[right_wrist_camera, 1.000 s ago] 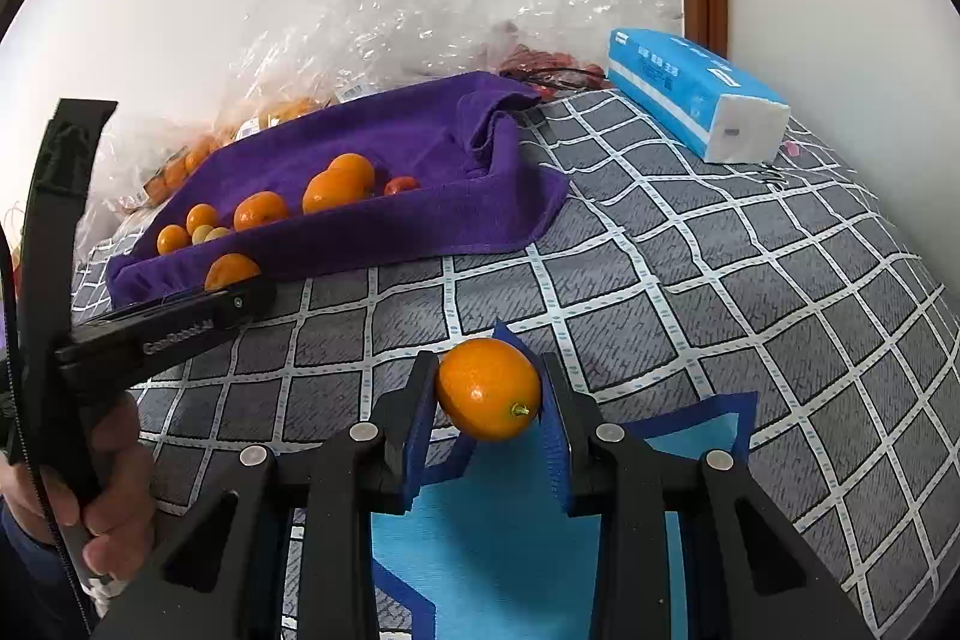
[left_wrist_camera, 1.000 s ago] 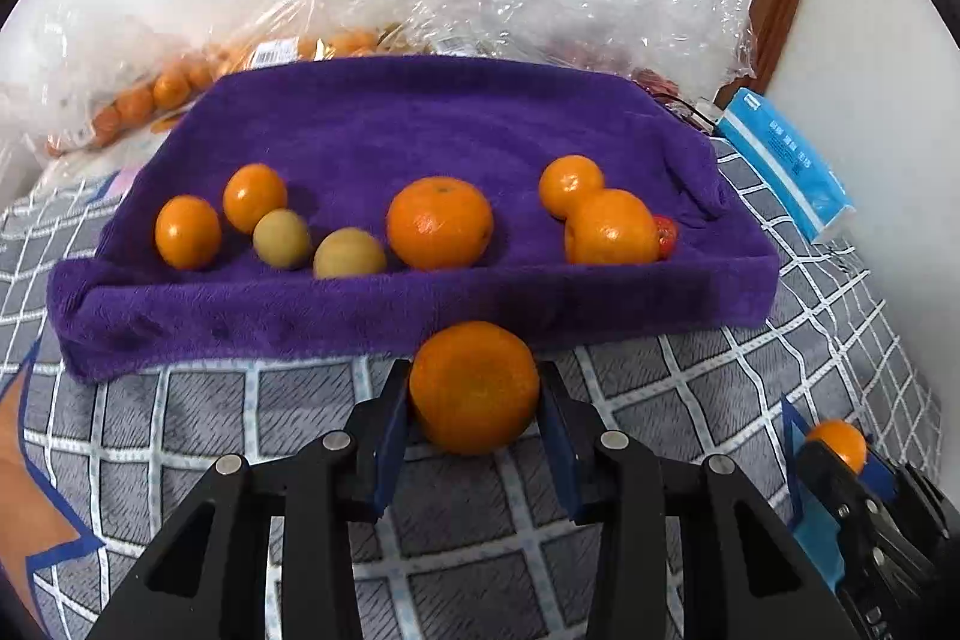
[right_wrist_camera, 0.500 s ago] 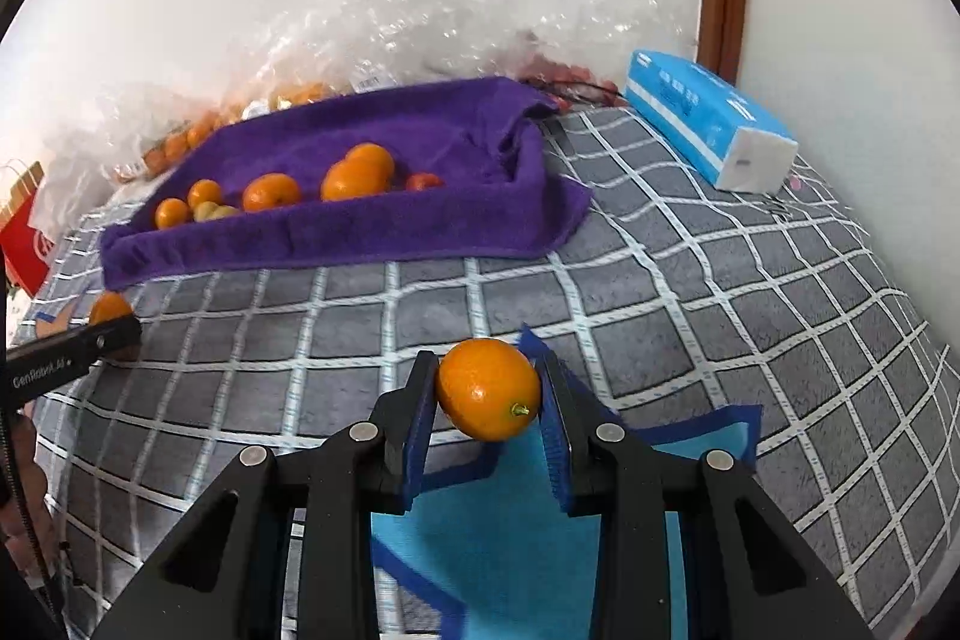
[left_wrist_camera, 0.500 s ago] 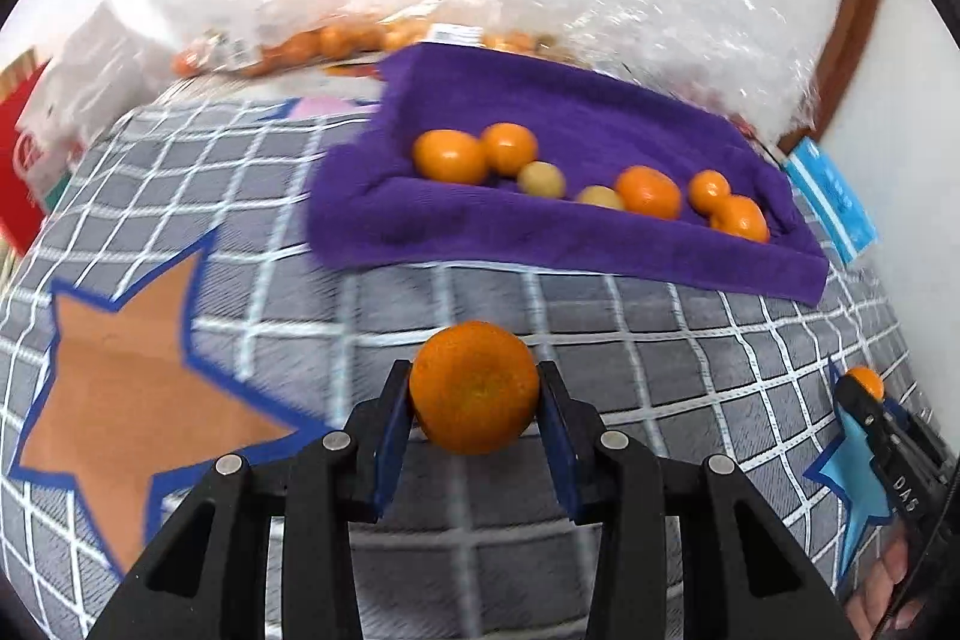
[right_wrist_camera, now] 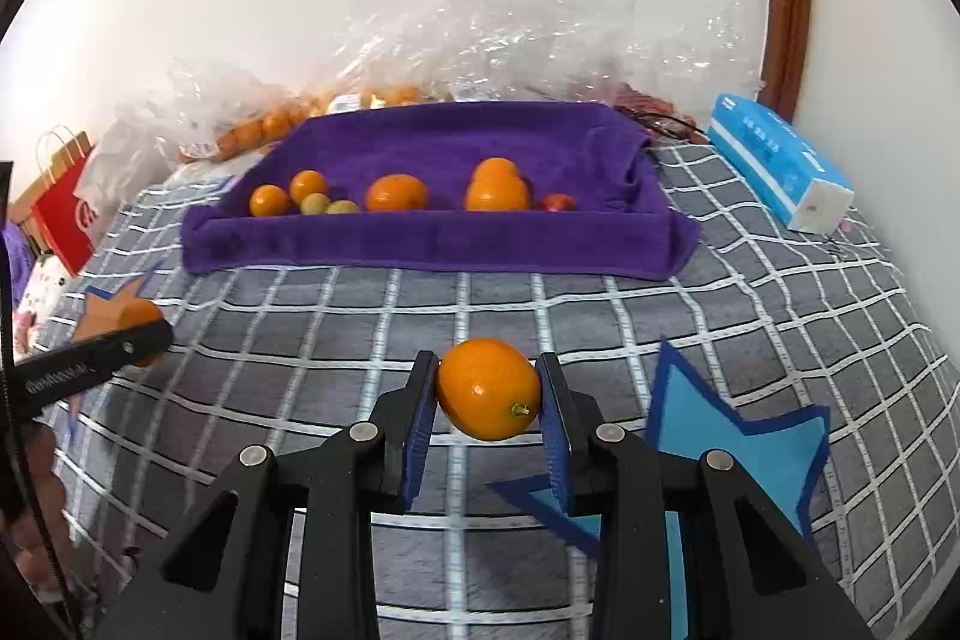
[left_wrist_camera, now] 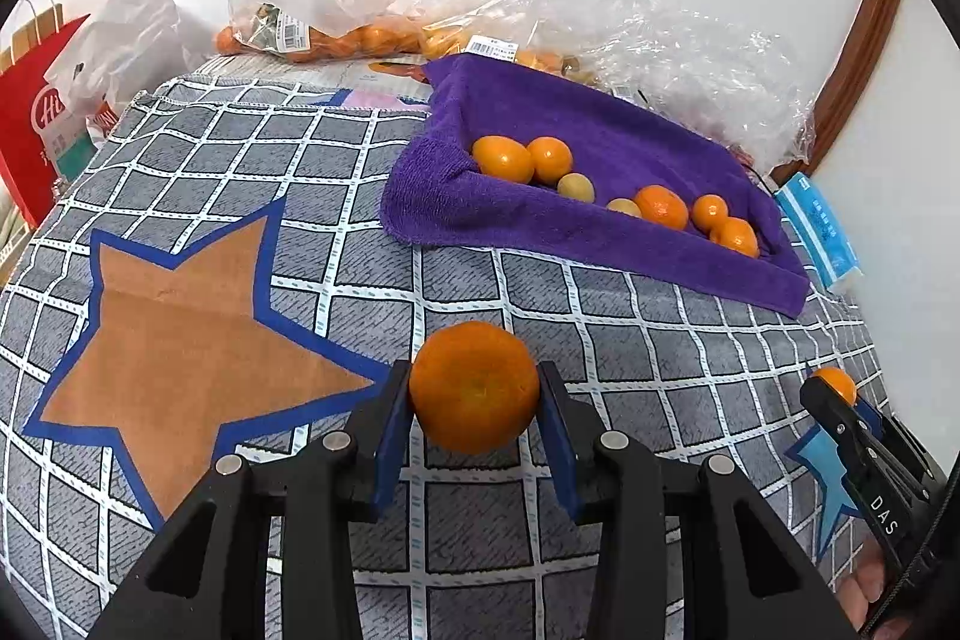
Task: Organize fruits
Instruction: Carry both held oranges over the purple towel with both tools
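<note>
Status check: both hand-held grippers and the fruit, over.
Left hand-held gripper shut on mandarin. Right hand-held gripper shut on kumquat. Both over checked cloth, short of purple towel. Nothing in the way.

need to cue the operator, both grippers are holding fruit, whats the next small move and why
Probably lower the left gripper toward the orange star patch: it grips the rough mandarin just right of that patch, above the quilt.

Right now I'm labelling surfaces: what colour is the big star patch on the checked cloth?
Brown-orange star patch, blue-edged; left wrist view.
</note>
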The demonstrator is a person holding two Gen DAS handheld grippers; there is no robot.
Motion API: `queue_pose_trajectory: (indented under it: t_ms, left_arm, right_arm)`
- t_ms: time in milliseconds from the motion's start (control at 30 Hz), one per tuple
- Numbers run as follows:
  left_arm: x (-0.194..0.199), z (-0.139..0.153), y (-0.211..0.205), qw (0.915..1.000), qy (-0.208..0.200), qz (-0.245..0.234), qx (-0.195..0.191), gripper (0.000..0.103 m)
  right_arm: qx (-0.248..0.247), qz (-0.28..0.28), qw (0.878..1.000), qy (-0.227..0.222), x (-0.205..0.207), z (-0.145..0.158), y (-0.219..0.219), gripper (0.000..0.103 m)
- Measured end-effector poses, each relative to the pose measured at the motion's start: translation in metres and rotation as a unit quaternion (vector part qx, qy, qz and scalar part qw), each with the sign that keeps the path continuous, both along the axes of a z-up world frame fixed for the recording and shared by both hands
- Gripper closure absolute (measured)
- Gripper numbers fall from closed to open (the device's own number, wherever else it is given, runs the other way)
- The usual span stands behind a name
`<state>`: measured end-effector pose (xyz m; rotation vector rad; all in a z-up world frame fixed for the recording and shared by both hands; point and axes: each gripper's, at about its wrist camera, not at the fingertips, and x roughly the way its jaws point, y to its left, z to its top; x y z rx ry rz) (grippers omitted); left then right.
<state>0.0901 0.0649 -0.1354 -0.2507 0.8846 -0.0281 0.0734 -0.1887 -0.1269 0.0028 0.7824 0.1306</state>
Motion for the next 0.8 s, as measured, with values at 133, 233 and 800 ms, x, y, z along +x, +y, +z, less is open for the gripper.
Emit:
queue_pose_trajectory:
  t_ms: [133,233,800]
  left_arm:
    - [-0.006,0.004,0.001,1.0000,-0.003,0.000,-0.008,0.065]
    - [-0.008,0.006,0.003,0.9999,-0.007,-0.001,-0.013,0.065]
    - [-0.010,0.030,0.004,0.9994,-0.028,-0.005,-0.020,0.065]
  right_arm:
    - [-0.007,-0.001,1.000,-0.010,-0.003,0.009,0.004,0.070]
    - [-0.003,0.001,1.000,-0.015,-0.004,0.014,0.004,0.070]
    - [0.004,-0.005,0.999,-0.045,-0.001,0.039,0.005,0.070]
